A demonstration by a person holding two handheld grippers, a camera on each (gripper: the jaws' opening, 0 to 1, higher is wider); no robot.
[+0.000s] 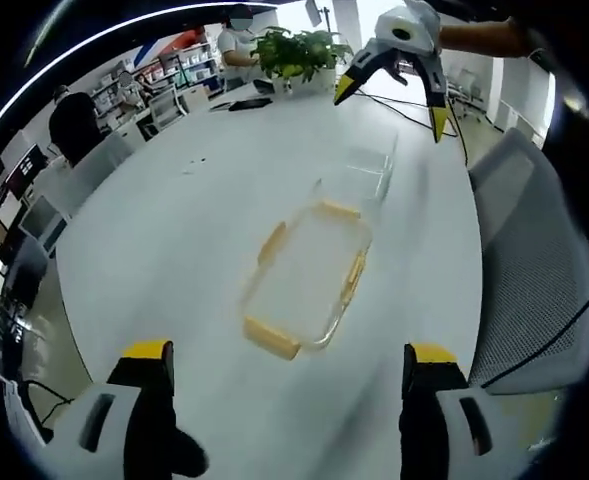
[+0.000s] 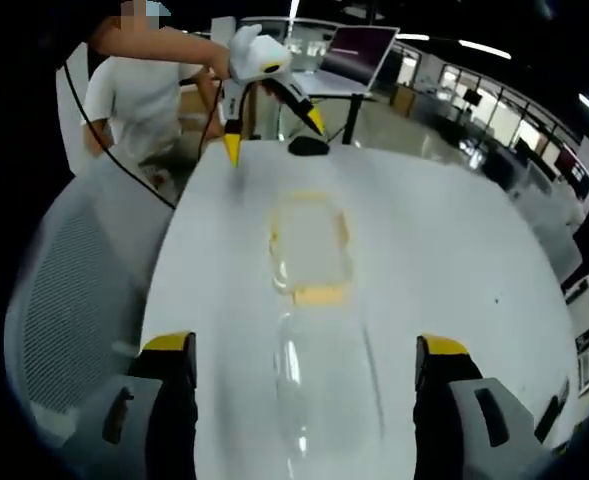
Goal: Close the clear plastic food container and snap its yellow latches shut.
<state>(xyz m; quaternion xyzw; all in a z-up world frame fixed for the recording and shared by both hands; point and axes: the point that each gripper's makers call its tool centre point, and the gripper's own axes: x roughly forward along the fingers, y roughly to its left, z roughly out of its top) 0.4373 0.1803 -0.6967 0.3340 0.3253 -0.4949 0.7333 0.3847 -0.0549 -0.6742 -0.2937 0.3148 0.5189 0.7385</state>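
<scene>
We see a clear plastic rectangular food container [image 1: 309,275] whose walls look glassy and smooth, with opaque yellow plastic latches [image 1: 271,338] of a duller sheen along its edges. Nearer the right gripper view's camera lies a clear plastic lid [image 2: 319,385], glossy, catching pale streaks of light. Both rest on a white table [image 1: 174,250] with a smooth, matt-to-satin top that we read as laminate. Beside it stands a grey office chair [image 1: 539,270] with a woven mesh back, visibly textured. The left gripper [image 1: 289,372] and right gripper [image 2: 304,365] show smooth white plastic shells, black matt jaws and yellow tips.
</scene>
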